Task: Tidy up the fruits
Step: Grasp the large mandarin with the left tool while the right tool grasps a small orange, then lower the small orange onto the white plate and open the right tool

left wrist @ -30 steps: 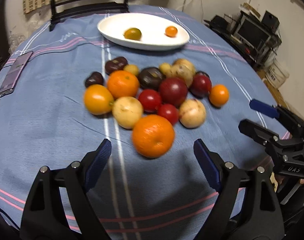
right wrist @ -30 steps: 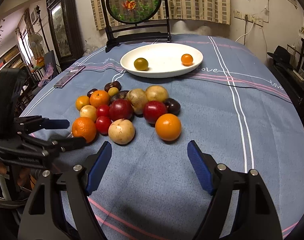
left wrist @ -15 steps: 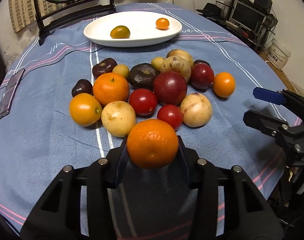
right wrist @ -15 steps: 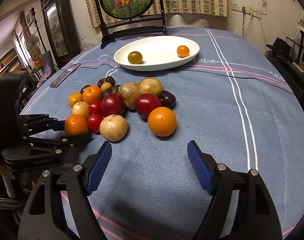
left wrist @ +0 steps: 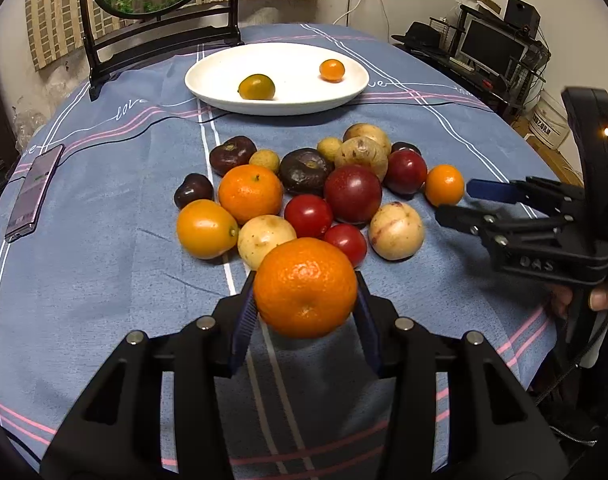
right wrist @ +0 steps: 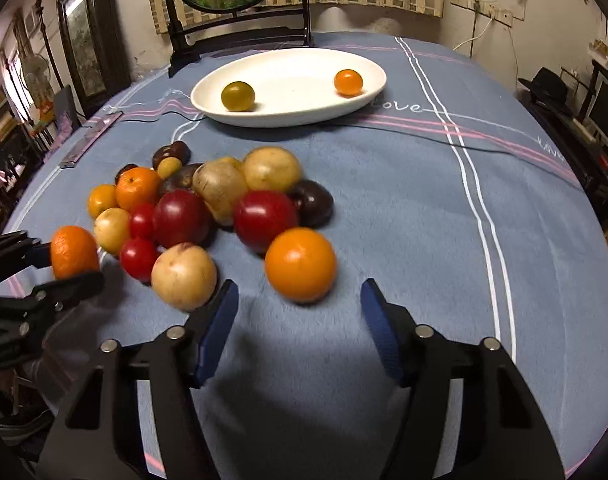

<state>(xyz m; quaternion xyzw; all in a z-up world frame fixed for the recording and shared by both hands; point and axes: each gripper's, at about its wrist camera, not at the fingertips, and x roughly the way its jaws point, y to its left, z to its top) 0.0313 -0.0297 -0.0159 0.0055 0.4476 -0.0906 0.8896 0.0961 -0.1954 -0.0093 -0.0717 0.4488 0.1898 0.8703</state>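
My left gripper (left wrist: pixel 304 312) is shut on a large orange mandarin (left wrist: pixel 305 288) and holds it just above the cloth, in front of the fruit pile (left wrist: pixel 316 196); it also shows in the right wrist view (right wrist: pixel 74 253). My right gripper (right wrist: pixel 298 328) is open and empty, its blue pads on either side of and just short of a round orange (right wrist: pixel 300 265) at the pile's right edge. A white oval plate (left wrist: pixel 208 84) at the back holds a green-yellow citrus (left wrist: pixel 256 87) and a small orange fruit (left wrist: pixel 332 70).
A phone (left wrist: pixel 34 192) lies on the blue tablecloth at the left. A black framed round screen (left wrist: pixel 160 36) stands behind the plate. Shelves, a monitor and clutter stand beyond the table's right edge (left wrist: pixel 496 48).
My left gripper closed on the mandarin and lifted it slightly. My right gripper moved forward toward the round orange at the pile's right, staying open.
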